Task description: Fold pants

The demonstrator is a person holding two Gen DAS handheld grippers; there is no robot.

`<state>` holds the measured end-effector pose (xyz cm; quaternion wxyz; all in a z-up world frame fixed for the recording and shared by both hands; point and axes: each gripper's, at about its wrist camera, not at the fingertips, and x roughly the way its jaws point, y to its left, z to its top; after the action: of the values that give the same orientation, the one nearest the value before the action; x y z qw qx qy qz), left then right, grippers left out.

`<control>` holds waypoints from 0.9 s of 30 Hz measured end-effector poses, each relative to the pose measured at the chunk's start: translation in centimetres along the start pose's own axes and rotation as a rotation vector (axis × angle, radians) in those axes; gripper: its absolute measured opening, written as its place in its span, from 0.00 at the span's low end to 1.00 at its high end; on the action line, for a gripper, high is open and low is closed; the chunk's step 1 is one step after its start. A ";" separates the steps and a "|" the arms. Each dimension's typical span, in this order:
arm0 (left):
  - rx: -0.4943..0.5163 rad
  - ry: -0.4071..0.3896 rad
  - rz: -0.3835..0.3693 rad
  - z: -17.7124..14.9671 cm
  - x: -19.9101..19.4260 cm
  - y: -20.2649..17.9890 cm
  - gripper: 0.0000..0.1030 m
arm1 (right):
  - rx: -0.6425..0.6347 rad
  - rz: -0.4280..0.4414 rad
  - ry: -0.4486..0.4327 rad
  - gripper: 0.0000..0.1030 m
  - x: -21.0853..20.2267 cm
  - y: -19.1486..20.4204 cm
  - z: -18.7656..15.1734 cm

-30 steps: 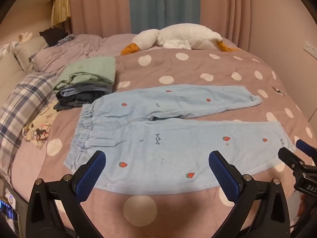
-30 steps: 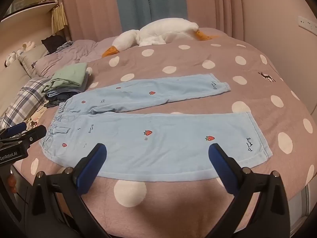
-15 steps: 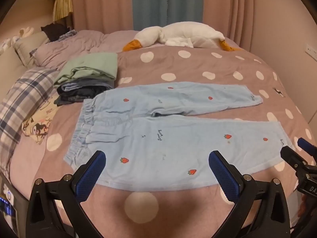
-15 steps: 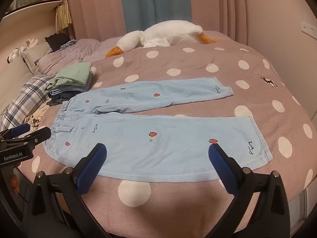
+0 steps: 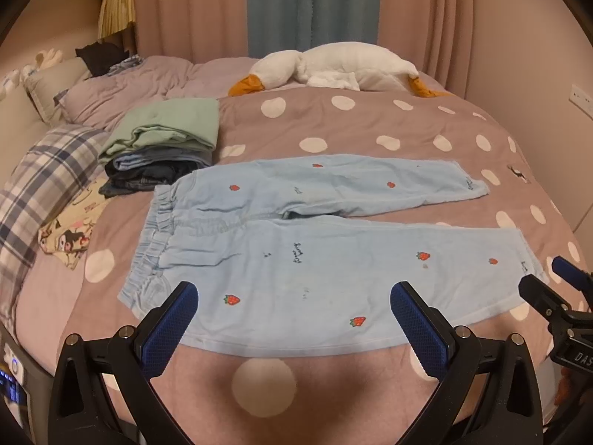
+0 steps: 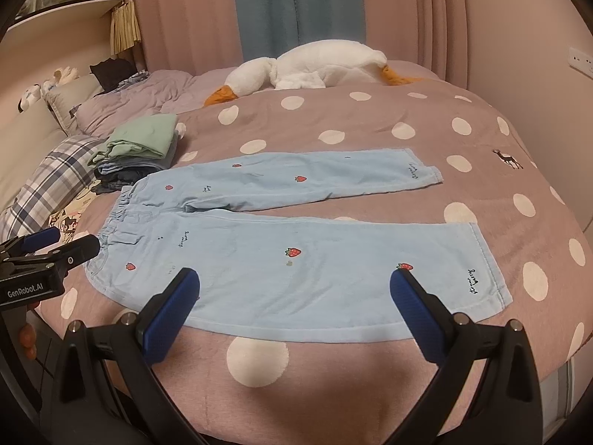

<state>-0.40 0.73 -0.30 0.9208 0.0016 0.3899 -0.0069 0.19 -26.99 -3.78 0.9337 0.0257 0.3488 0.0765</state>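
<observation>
Left wrist: pants [image 5: 333,259] beyond spread fingers [image 5: 168,324]

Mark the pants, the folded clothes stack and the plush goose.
pants [image 5: 333,270], left wrist view, near leg.
folded clothes stack [image 5: 174,122], left wrist view, green top garment.
plush goose [image 6: 333,61], right wrist view, white body.

Both wrist cams sit low at the near edge of the bed [image 5: 370,118], looking across it toward the curtains [image 6: 296,7]. Left one's nearer the waistband end of the pants [image 5: 315,252], right one's toward the cuffs. They share the whole pants, the clothes stack [image 6: 137,152] and the goose plush [image 5: 333,66], and each catches the other gripper at its frame edge.
</observation>
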 end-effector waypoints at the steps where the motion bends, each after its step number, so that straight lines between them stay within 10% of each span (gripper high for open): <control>1: -0.001 0.000 0.001 0.0 0.0 0.0 1.00 | -0.001 0.000 0.001 1.00 0.0 0.1 0.0; 27: 0.001 0.014 -0.002 -0.2 0.1 0.0 1.00 | -0.007 0.008 0.005 1.00 0.2 0.8 -0.4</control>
<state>-0.43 0.74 -0.54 0.9182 0.0016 0.3961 -0.0080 -0.04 -26.20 -4.12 0.9326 0.0236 0.3509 0.0814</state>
